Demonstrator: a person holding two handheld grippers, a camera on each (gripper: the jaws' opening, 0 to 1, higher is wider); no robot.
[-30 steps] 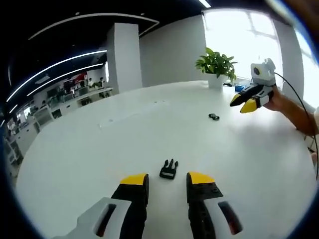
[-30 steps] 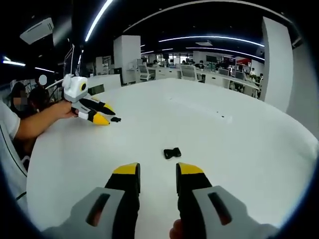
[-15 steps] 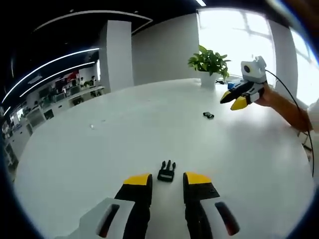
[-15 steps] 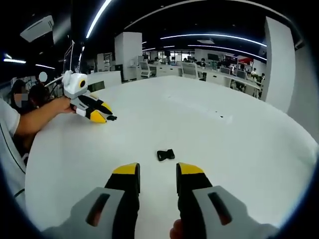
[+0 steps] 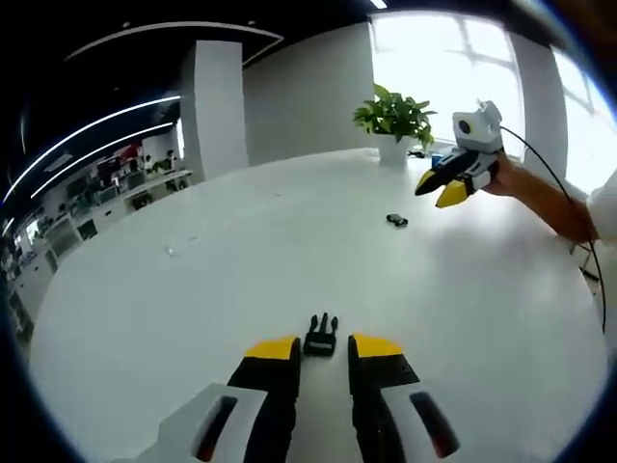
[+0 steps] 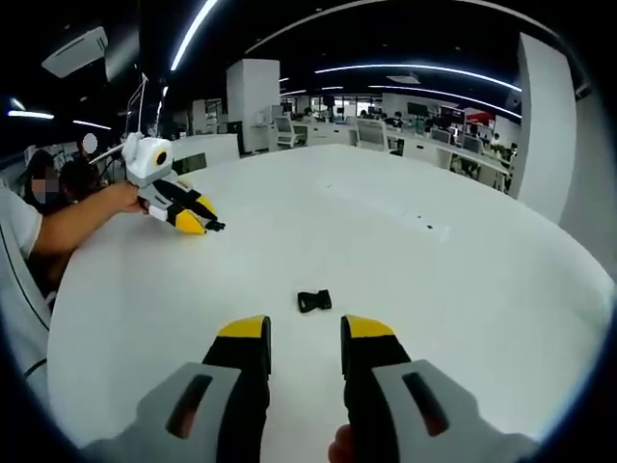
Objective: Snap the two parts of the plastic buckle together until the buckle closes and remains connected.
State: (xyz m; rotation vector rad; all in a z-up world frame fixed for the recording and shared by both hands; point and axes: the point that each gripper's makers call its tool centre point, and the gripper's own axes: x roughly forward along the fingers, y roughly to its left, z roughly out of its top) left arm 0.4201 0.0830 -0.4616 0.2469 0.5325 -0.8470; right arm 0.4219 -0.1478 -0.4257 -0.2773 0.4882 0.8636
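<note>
We hold both jaws released. Our left hand-held gripper sits low, lined up so the pronged buckle half lies on the white desk right between its tips. Our right hand-held gripper hangs near the socket half, just beyond its tips. The halves lie well apart, so each hand approaches its own piece.

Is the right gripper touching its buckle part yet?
Apart. The right gripper view shows white table between the gripper and the buckle part.
</note>
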